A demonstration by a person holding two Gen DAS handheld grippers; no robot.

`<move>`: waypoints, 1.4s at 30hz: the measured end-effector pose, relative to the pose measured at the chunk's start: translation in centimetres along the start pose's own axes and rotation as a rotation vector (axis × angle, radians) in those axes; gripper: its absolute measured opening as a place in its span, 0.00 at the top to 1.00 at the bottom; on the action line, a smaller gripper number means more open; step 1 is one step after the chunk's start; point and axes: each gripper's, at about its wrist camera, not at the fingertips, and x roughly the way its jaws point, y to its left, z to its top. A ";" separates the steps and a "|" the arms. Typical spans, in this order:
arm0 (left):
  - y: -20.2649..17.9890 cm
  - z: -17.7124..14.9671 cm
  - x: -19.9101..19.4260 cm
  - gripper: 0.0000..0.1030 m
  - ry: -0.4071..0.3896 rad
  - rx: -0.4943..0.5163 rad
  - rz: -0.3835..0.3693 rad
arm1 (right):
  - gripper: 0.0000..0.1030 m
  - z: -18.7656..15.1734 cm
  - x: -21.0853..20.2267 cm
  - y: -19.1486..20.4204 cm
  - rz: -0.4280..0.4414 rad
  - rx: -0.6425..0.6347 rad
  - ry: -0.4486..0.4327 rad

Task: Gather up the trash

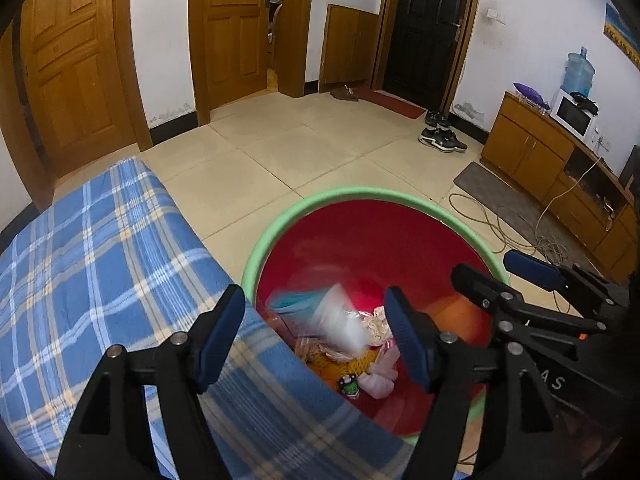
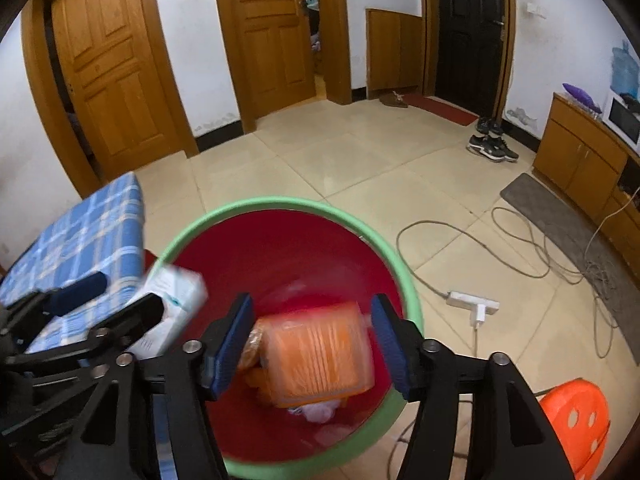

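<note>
Both grippers hang over a red bin with a green rim (image 2: 372,236), which stands on the tiled floor just beside a surface covered in blue plaid cloth (image 1: 92,256). The left gripper (image 1: 316,340) has its jaws spread wide, and a blurred white and teal packet (image 1: 336,320) sits in the gap between the blue pads without touching either; it appears loose in the air above the bin's contents. The right gripper (image 2: 312,344) is likewise wide apart, with a blurred orange packet (image 2: 316,360) between its pads and seemingly free of both, over the mouth of the bin. From the right wrist view the white and teal packet (image 2: 176,300) shows near the bin's left rim, partly behind the left gripper's finger. At the bottom of the bin lies other trash: crumpled wrappers (image 1: 376,328), a pinkish wad (image 1: 380,380) and a small green piece (image 1: 350,386). Beyond the bin, grey cables (image 2: 520,248) loop across the floor near a white power strip (image 2: 472,302), and an orange stool (image 2: 576,420) stands at the lower right.
</note>
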 end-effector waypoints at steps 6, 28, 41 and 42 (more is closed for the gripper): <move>0.0 0.0 0.2 0.30 0.007 0.004 0.002 | 0.32 0.0 0.4 0.1 -0.018 -0.013 -0.005; 0.2 -1.0 -10.8 0.23 -0.233 0.015 0.023 | 0.32 -1.4 -8.9 2.6 -0.050 -0.010 -0.172; 2.7 -7.1 -13.0 0.15 -0.444 0.037 0.029 | 0.29 -6.4 -10.9 5.2 -0.103 0.026 -0.462; 2.9 -7.1 -12.7 0.15 -0.448 0.028 0.027 | 0.29 -6.6 -10.7 5.5 -0.113 0.016 -0.477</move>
